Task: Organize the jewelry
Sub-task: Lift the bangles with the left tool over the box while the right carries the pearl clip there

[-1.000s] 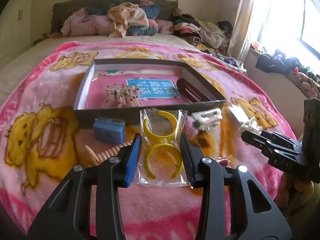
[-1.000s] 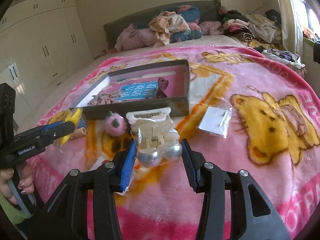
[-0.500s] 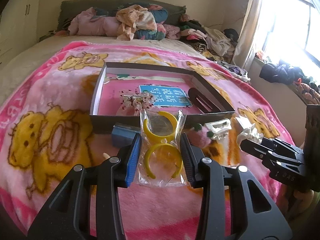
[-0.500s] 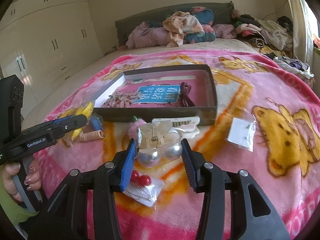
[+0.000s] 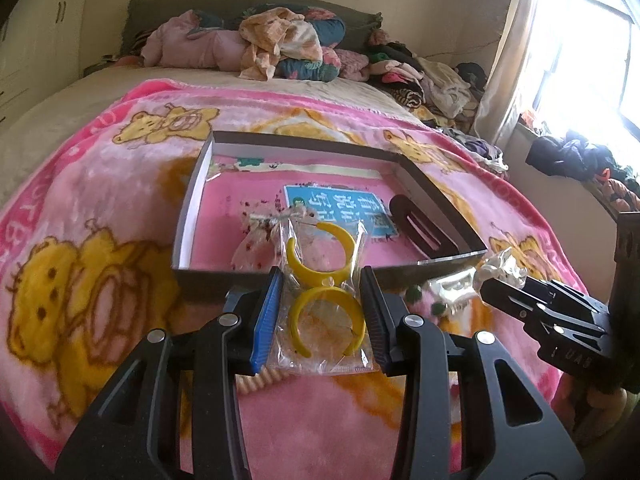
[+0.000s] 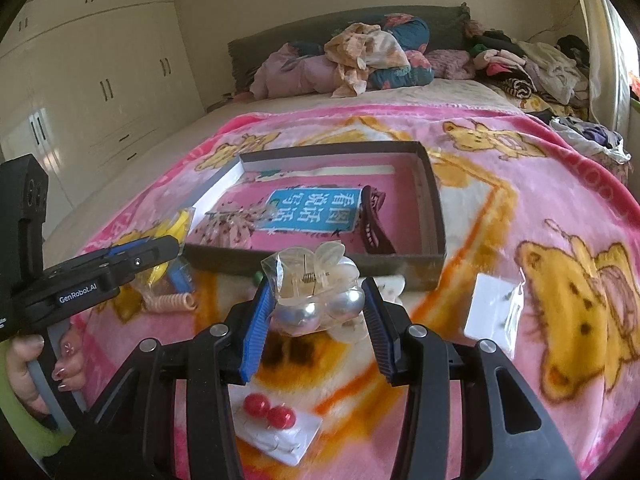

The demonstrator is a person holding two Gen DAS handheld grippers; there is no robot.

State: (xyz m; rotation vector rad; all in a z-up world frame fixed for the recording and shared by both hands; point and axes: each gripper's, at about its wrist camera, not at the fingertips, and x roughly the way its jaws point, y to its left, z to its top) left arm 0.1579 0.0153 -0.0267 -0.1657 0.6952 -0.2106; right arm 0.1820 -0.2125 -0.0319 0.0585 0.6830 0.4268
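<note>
My left gripper (image 5: 320, 312) is shut on a clear packet of yellow hoop earrings (image 5: 324, 300), held just before the near wall of the dark shallow box (image 5: 184, 216) on the pink blanket. My right gripper (image 6: 318, 312) is shut on a clear hair clip with pearl balls (image 6: 316, 292), also lifted near the box (image 6: 434, 200). Inside the box lie a blue card (image 6: 316, 210), a dark hair clip (image 6: 374, 224) and a speckled packet (image 6: 232, 226). Each gripper shows in the other's view: the left gripper (image 6: 140, 254) and the right gripper (image 5: 516, 292).
On the blanket lie a red bead earring card (image 6: 276, 428), a coiled hair tie (image 6: 172, 302), a white clip (image 5: 452, 288), a clear packet (image 6: 496, 312) at the right. A hand (image 6: 36, 364) holds the left handle. Clothes pile at the headboard (image 5: 280, 44).
Both grippers have moved forward toward the box with their items held. The red bead card has come into view beneath the right gripper.
</note>
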